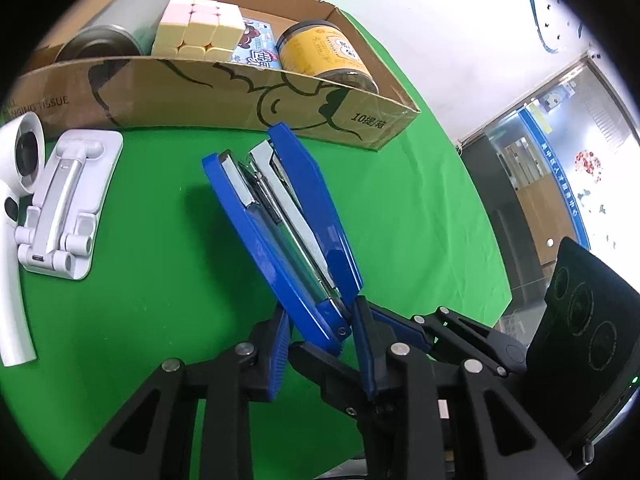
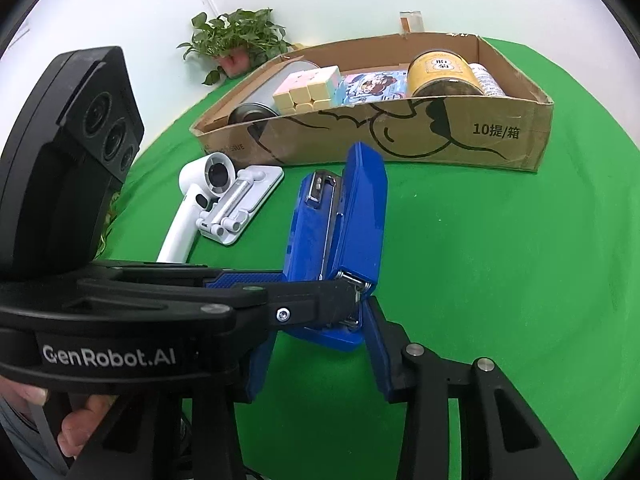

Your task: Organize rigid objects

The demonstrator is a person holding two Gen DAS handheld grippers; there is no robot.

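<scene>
A blue stapler (image 1: 280, 224) is held up over the green table (image 1: 152, 272), its hinge end low and its jaws parted towards the box. My left gripper (image 1: 320, 332) is shut on its hinge end. In the right wrist view the stapler (image 2: 340, 236) stands between the fingers of my right gripper (image 2: 316, 344), which is shut on its lower end, while the left gripper (image 2: 320, 300) reaches across from the left and clamps the same end. A cardboard box (image 1: 240, 96) behind holds a pastel cube (image 1: 200, 26), a grey can (image 1: 120, 20), a yellow jar (image 1: 324, 54) and a printed packet (image 1: 258, 48).
A white phone stand (image 1: 68, 204) and a white hand fan (image 1: 16, 184) lie on the table left of the stapler. The box (image 2: 400, 132) sits at the back of the table. A potted plant (image 2: 236, 36) stands by the wall behind it.
</scene>
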